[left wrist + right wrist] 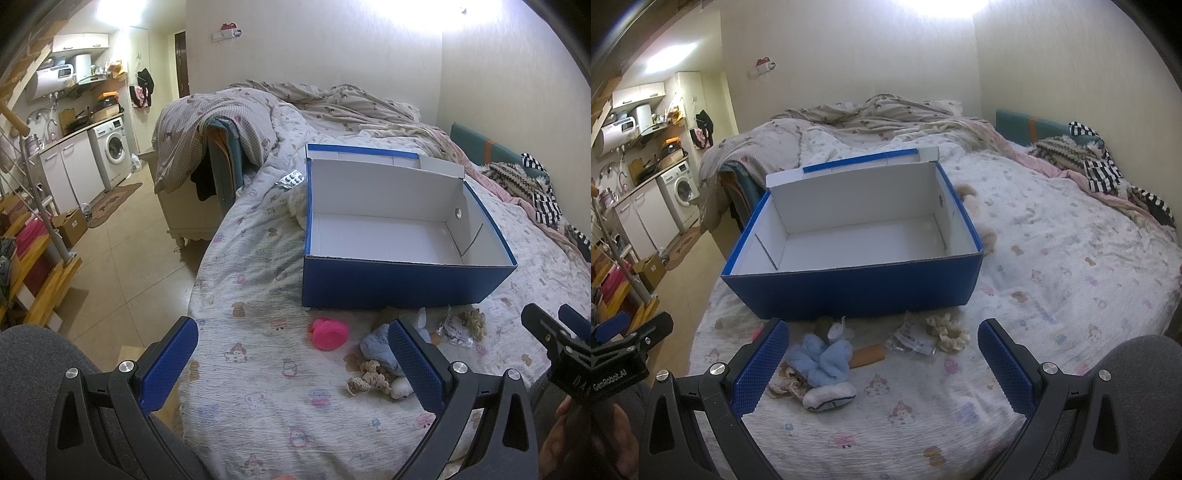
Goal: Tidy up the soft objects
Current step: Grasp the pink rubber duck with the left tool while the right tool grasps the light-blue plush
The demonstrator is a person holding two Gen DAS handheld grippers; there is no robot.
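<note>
An open blue box (pixel 399 288) (pixel 857 288) with a white, empty inside stands on the bed. In front of it lie small soft things: a light blue plush piece (pixel 823 358) (pixel 375 347), a cream scrunchie (pixel 947 330) (pixel 472 323), a beige lace scrunchie (pixel 369 376) (pixel 786 382), a white sock (pixel 829 395), a clear packet (pixel 914 341) (pixel 454 328) and a pink plastic toy (pixel 328 332). My left gripper (pixel 291 365) is open above the sheet, left of the plush piece. My right gripper (pixel 882 365) is open over the pile. Both hold nothing.
The bed (pixel 1052 258) has a patterned sheet and a crumpled quilt (pixel 295 107) at the back. Striped clothes (pixel 1100 166) lie at the far right. A pill blister (pixel 291 180) rests left of the box. A washing machine (pixel 112 147) and stairs (pixel 33 266) stand left.
</note>
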